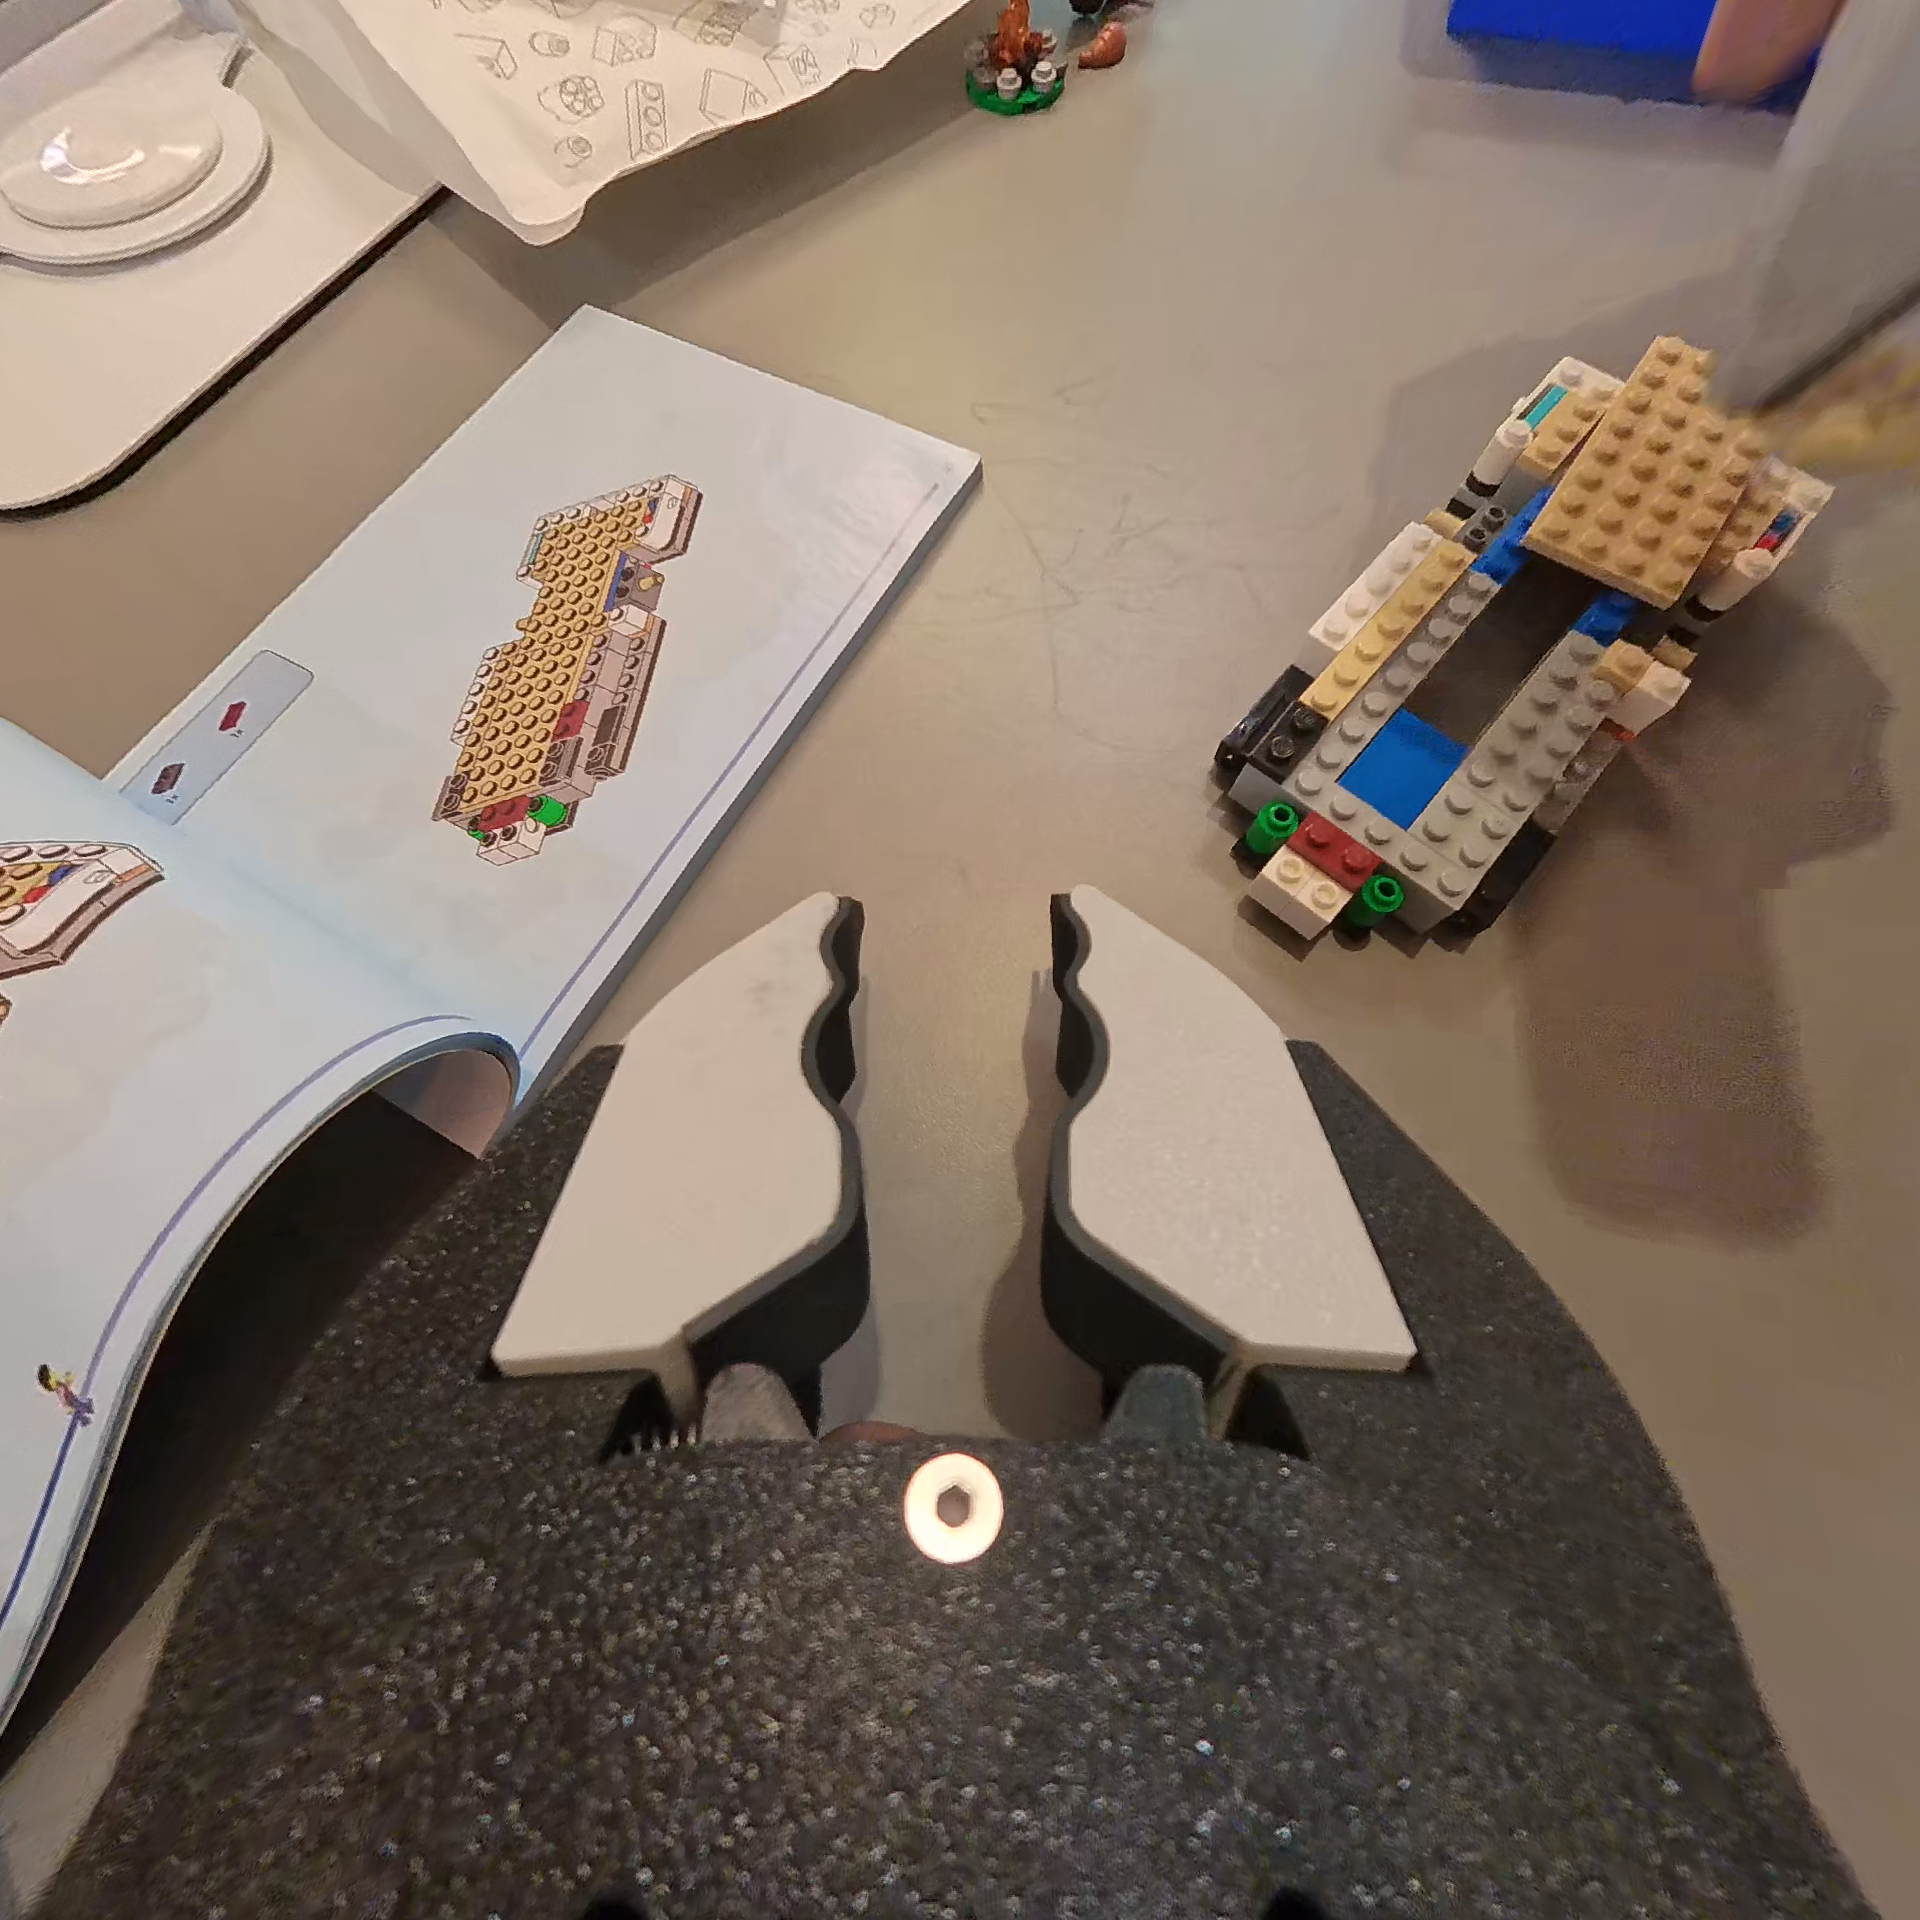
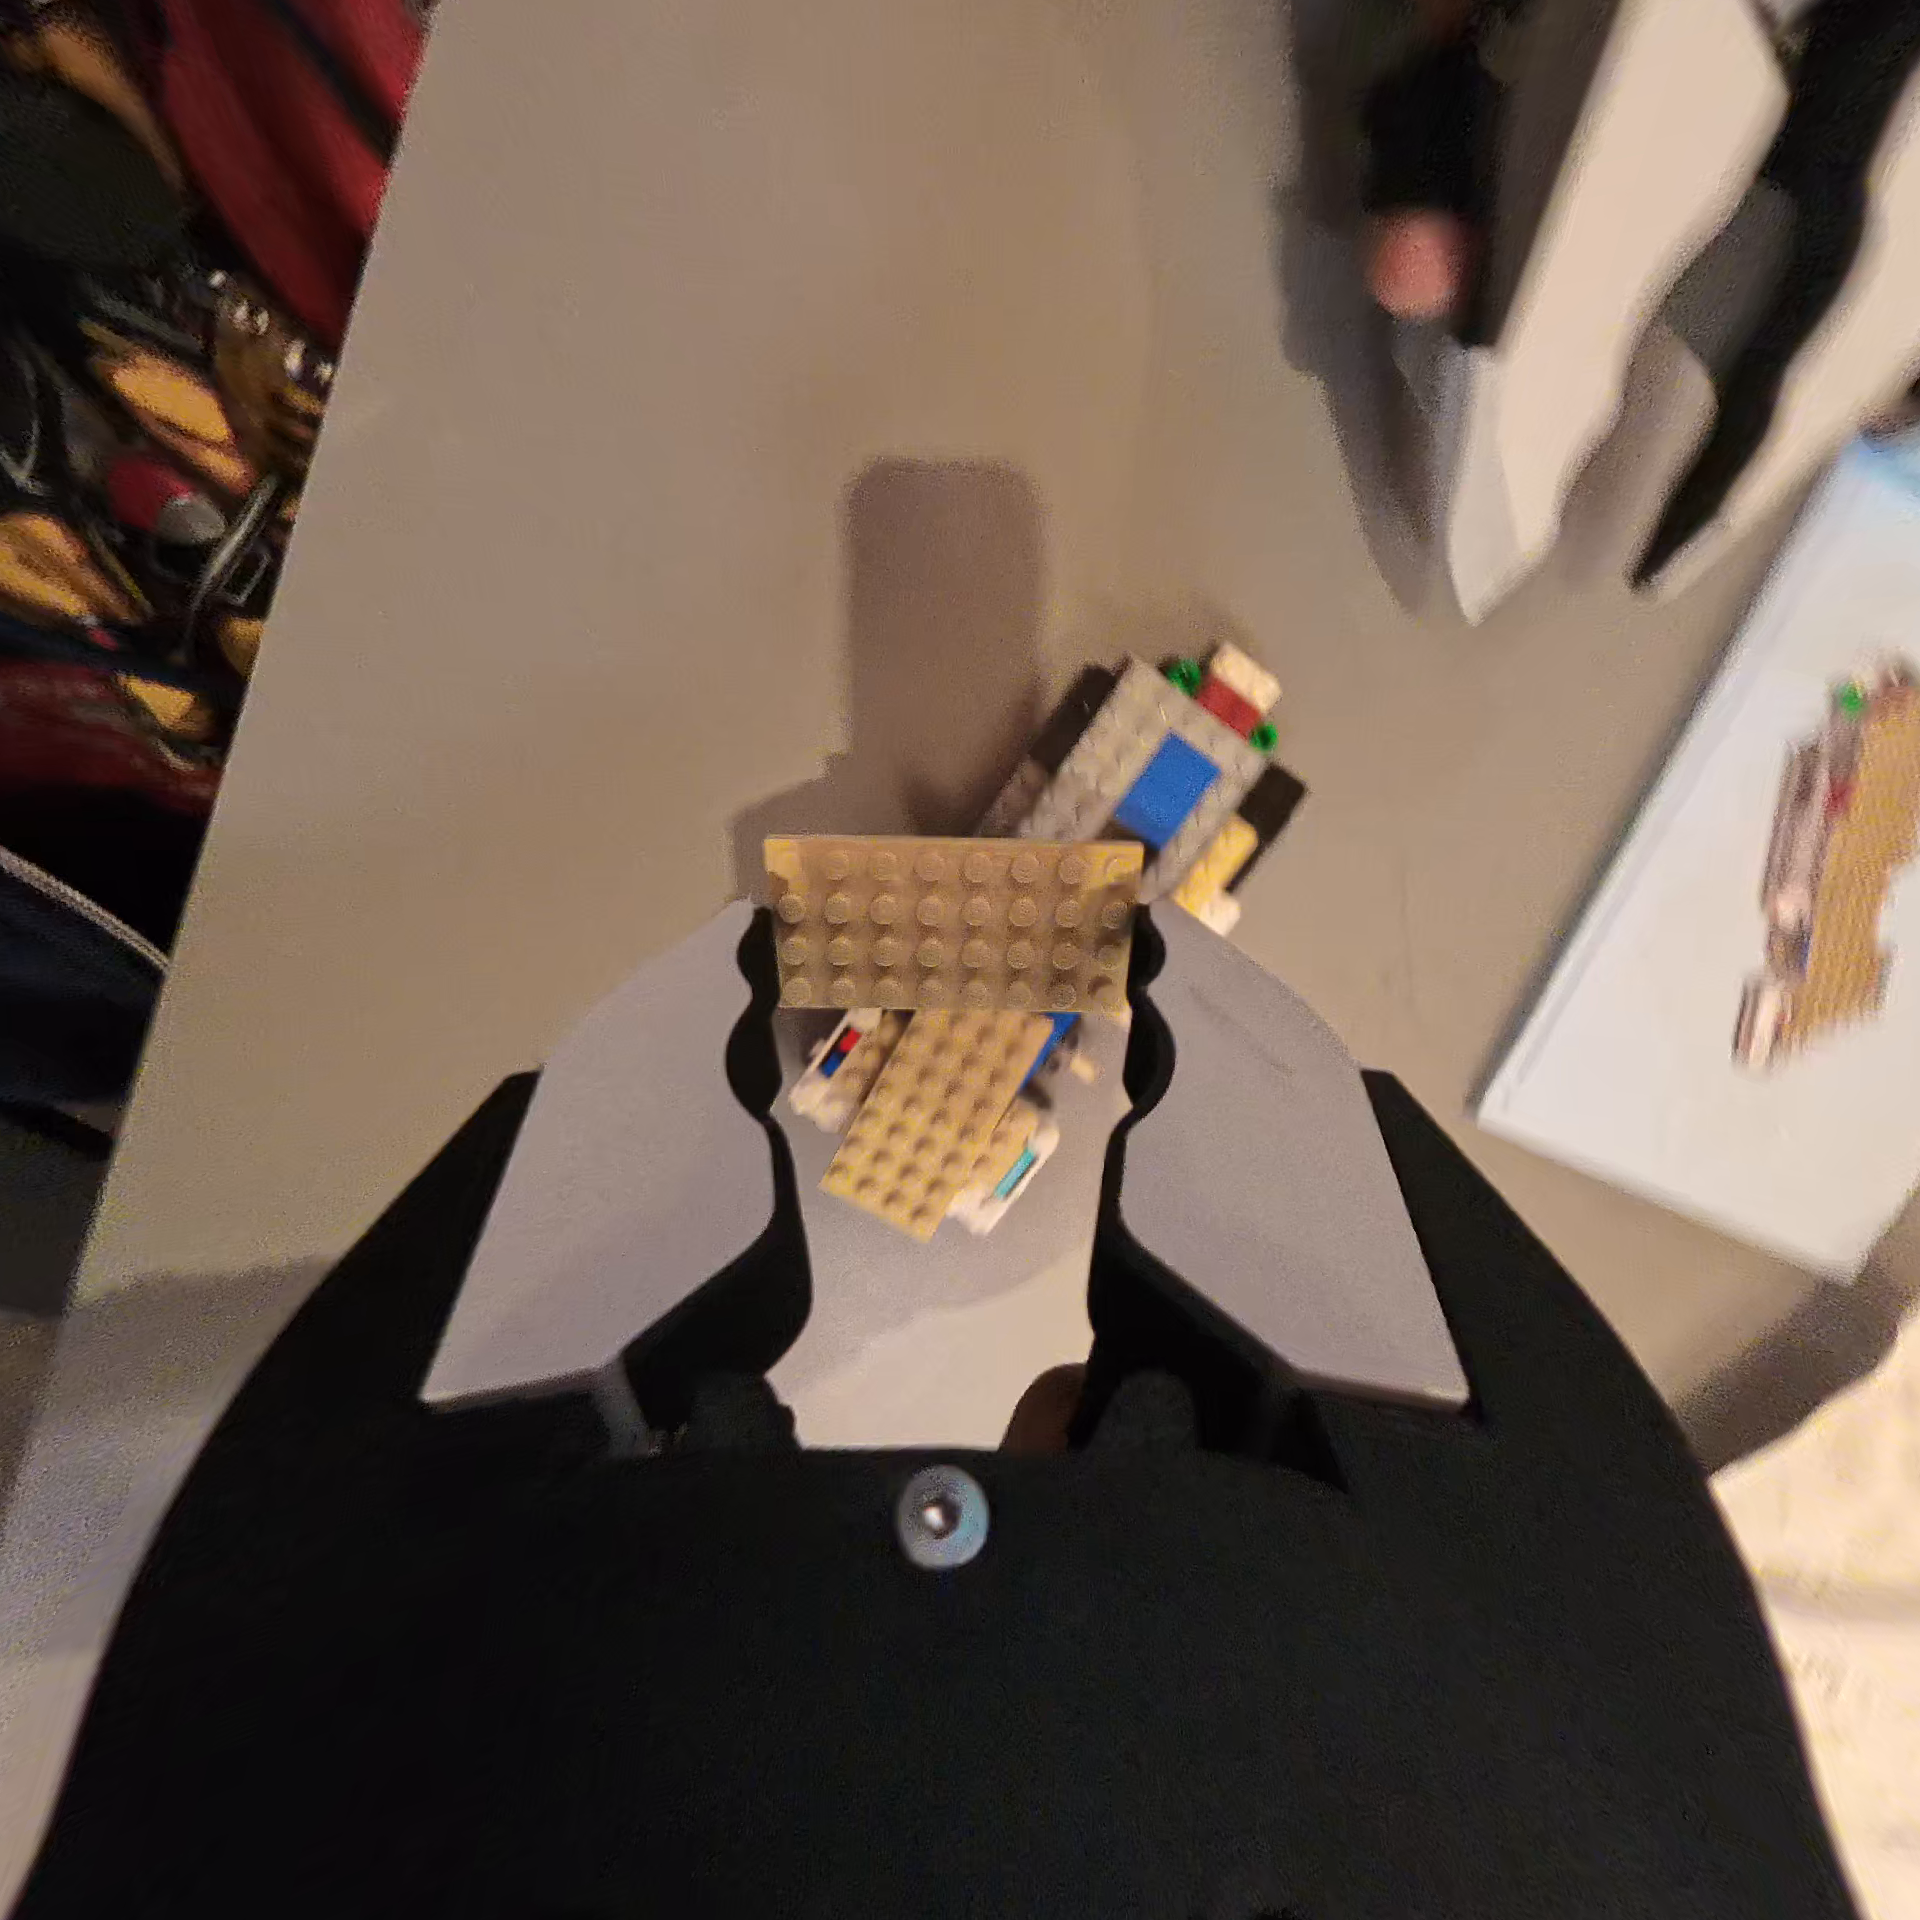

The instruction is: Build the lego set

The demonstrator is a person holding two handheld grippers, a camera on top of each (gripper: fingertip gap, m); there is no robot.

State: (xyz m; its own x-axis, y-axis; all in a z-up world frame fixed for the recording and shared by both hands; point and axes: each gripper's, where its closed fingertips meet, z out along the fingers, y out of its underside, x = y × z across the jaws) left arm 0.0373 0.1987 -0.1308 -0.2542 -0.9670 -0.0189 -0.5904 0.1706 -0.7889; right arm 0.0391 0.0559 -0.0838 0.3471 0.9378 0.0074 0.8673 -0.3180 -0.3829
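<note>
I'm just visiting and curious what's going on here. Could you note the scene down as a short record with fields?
surface: grey table
left tool: open, holding nothing, over bare table
right tool: shut on a tan plate, both pads against its ends
below the plate: brick model on the table, partly roofed with another tan plate
left of model: open booklet showing the build
far edge: small green-based figure, printed sheet

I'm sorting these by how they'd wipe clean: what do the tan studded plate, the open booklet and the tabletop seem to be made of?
Tan plate, held across the right gripper: apparently hard moulded plastic, going by its even studs and dull sheen.
Booklet: paper with a smooth printed finish; its pages curl.
Tabletop: probably matte grey-beige laminate, with fine scratches visible.
</note>
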